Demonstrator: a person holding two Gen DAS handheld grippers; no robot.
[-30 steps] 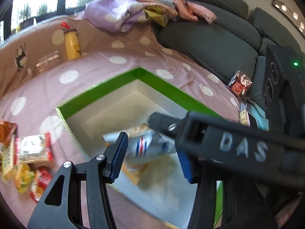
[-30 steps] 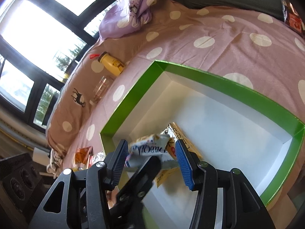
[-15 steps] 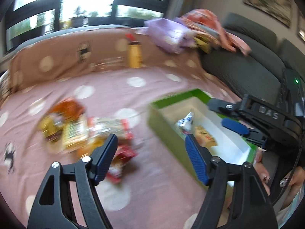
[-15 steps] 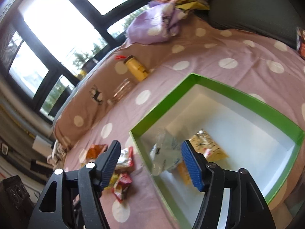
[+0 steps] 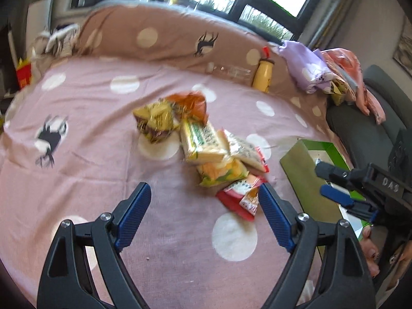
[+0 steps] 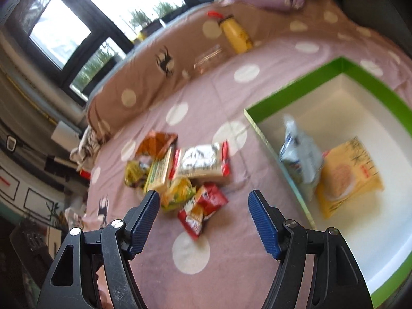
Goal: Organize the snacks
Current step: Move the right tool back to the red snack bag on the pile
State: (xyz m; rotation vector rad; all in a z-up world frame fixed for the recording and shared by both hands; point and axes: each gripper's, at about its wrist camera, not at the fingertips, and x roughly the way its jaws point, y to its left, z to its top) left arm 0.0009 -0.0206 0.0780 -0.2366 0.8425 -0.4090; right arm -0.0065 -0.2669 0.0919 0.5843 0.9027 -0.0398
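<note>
Left gripper: jaws wide apart and empty, just been opening further. They hang over the pink dotted sheet on the bed. The snack pile lies ahead of the jaws, skewed toward the right jaw. The red packet is the nearest item, just beside the right jaw's tip, not between the pads. Past it sit a yellow-green bag, a pale green-printed pack, a yellow packet and an orange bag farthest out.

Right gripper: jaws apart and empty; they opened within the last second. The red packet sits directly ahead in the gap line, beyond the tips, untouched. The rest of the pile is ahead and toward the left jaw. The green box is beyond the right jaw, with a pale blue-white bag standing against its near wall and a yellow packet flat on its floor just beside the bag.

In the left wrist view the right gripper shows off past the right jaw, over the green box. A yellow bottle stands far ahead against the brown cushion edge. Both views are motion-blurred, so print on the packets is unreadable.
</note>
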